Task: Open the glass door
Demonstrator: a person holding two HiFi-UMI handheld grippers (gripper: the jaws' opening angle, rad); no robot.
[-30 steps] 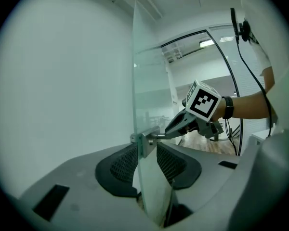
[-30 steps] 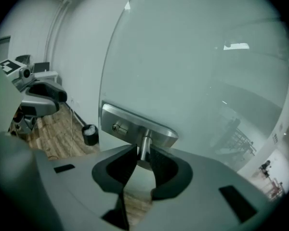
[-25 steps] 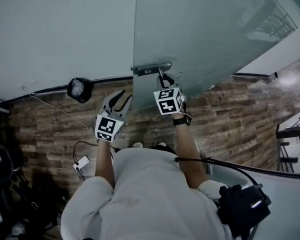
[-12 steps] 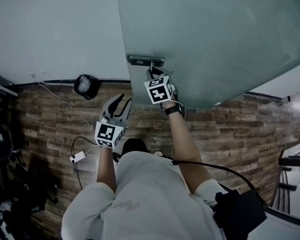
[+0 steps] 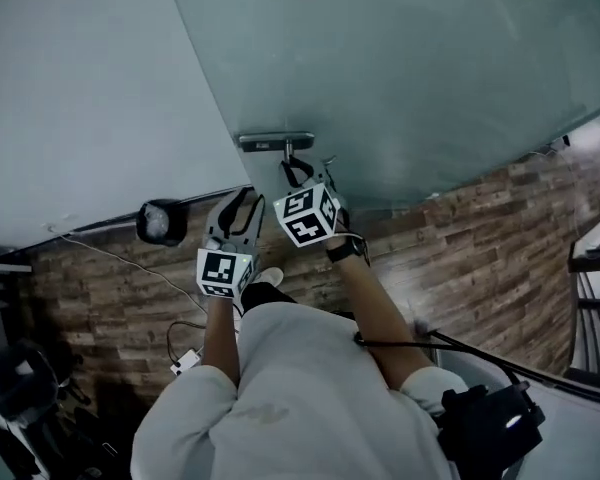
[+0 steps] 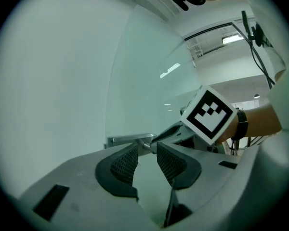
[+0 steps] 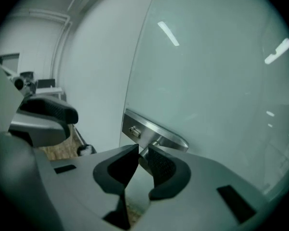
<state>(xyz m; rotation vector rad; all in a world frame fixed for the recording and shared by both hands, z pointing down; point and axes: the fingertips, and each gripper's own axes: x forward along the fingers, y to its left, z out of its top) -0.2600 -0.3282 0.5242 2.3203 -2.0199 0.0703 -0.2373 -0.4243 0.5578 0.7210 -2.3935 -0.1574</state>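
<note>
The frosted glass door (image 5: 430,68) carries a steel handle plate (image 5: 275,142) near its left edge. My right gripper (image 5: 298,168) is at that handle. In the right gripper view its jaws (image 7: 142,150) are closing, and the pads grip the handle's stem just below the plate (image 7: 154,131). My left gripper (image 5: 242,200) hovers just left of and below the right one, open with nothing between its pads (image 6: 147,148). It points at the plate (image 6: 125,139) from a short distance. The right gripper's marker cube (image 6: 209,113) shows beside it.
A white wall (image 5: 80,98) meets the door's left edge. On the wood-plank floor (image 5: 480,238) lie a round black object (image 5: 160,221) by the wall and a white cable with an adapter (image 5: 188,360). A black pack (image 5: 485,423) hangs at my right side.
The door's edge and handle have shifted left in the head view, with the right gripper staying at the handle. The left gripper has come closer to the right one.
</note>
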